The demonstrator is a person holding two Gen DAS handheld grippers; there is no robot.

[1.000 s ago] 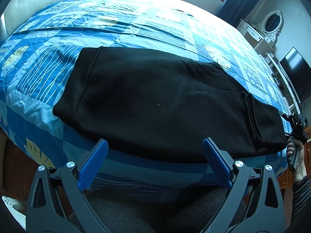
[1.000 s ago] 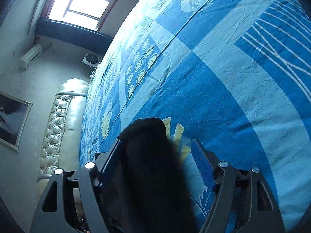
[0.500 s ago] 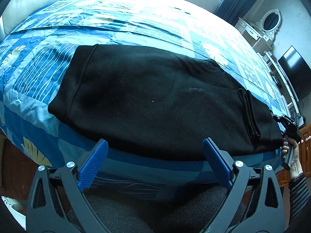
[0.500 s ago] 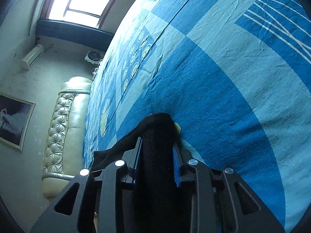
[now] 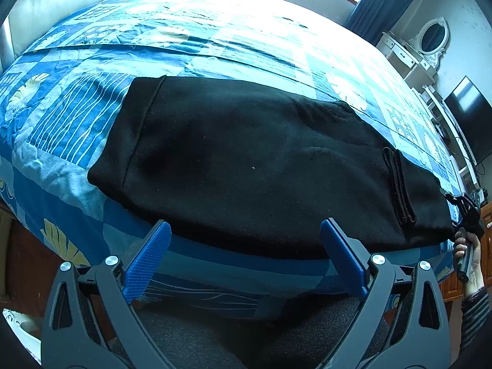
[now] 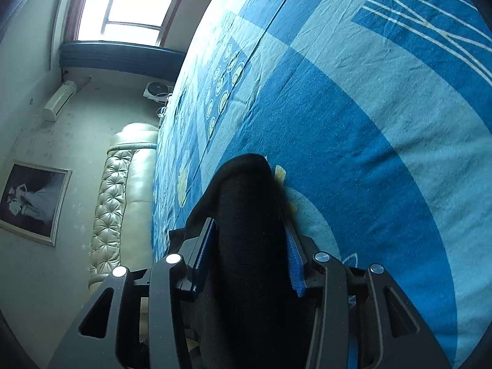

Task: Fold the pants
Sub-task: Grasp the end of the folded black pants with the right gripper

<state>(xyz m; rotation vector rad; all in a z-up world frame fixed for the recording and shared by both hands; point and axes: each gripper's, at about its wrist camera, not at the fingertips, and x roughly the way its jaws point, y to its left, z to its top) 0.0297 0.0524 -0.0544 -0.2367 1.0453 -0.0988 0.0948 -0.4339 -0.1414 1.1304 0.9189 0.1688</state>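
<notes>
Black pants (image 5: pixel 246 166) lie flat across the near part of a bed (image 5: pixel 215 46) with a blue patterned cover, one end at the left and the other at the far right. My left gripper (image 5: pixel 246 255) hovers open over the bed's near edge, nothing between its blue pads. At the far right, a hand (image 5: pixel 473 261) holds my right gripper (image 5: pixel 464 212) at the pants' end. In the right wrist view a bunched end of the pants (image 6: pixel 246 200) fills the gap of the right gripper (image 6: pixel 249 246). Both pads touch the cloth while the jaws are opening.
A cream padded headboard (image 6: pixel 113 190) stands at the bed's far end, under a window (image 6: pixel 132 9). A white dresser with an oval mirror (image 5: pixel 430 37) and a dark TV (image 5: pixel 467 117) line the right wall. The bed cover (image 6: pixel 369 123) stretches beyond the pants.
The right gripper's jaws narrowed onto the bunched pants end, then widened a little, with the cloth still between them. The left gripper has kept still.
</notes>
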